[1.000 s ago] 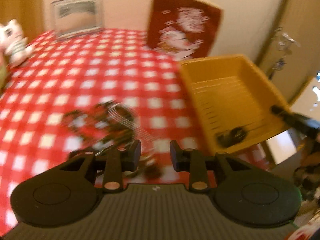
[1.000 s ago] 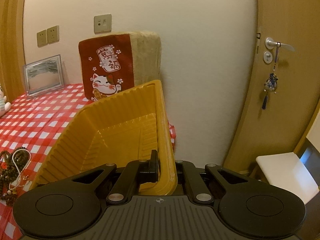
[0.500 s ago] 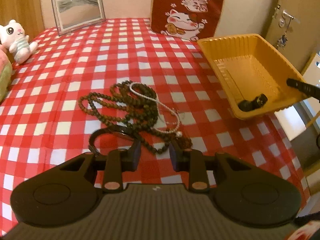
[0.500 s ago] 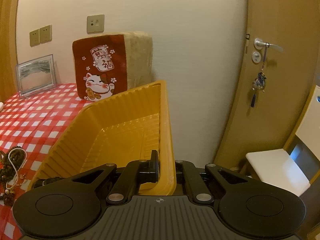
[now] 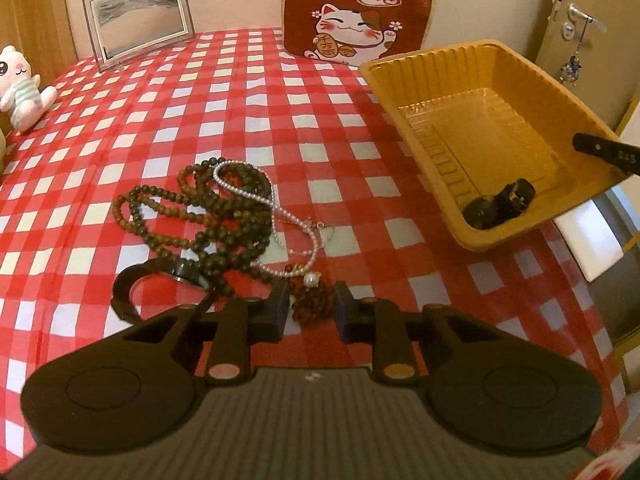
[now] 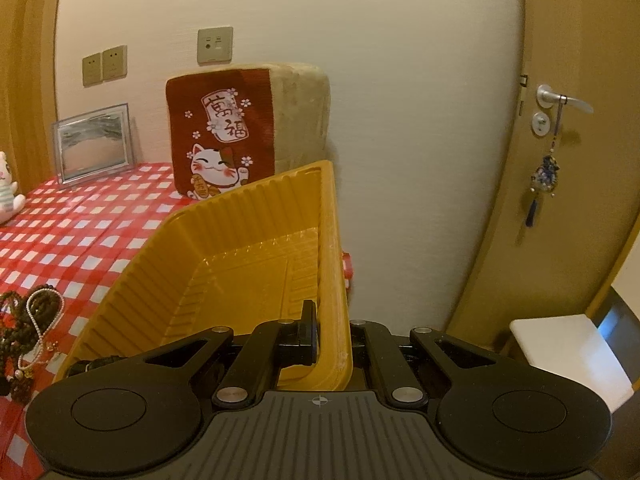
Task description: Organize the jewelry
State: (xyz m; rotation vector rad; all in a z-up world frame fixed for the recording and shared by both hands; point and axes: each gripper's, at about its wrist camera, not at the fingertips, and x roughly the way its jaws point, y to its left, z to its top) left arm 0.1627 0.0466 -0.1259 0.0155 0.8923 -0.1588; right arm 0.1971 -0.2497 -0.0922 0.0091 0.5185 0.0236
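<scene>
A tangle of dark bead strands (image 5: 208,216) and a thin pearl necklace (image 5: 256,196) lies on the red checked tablecloth (image 5: 240,92), with a black bangle (image 5: 132,284) beside it. My left gripper (image 5: 311,312) hangs low over the pile's near end. Its jaws are closing, and a small reddish-brown bead cluster (image 5: 312,304) sits between the pads. The yellow tray (image 5: 440,64) is tilted at the table's right edge and holds a black item (image 5: 500,204). My right gripper (image 6: 334,336) is shut on the tray's wall (image 6: 328,280). One of its fingers (image 5: 604,152) shows in the left wrist view.
A red lucky-cat cushion (image 5: 356,8) and a picture frame (image 5: 140,16) stand against the back wall. A white plush toy (image 5: 20,84) sits at the far left. Beyond the table's right edge are a white chair (image 6: 568,352) and a door (image 6: 560,100).
My left gripper has come down and closer to the jewelry pile, and its jaws have narrowed around the bead cluster. The right gripper keeps its hold on the tray.
</scene>
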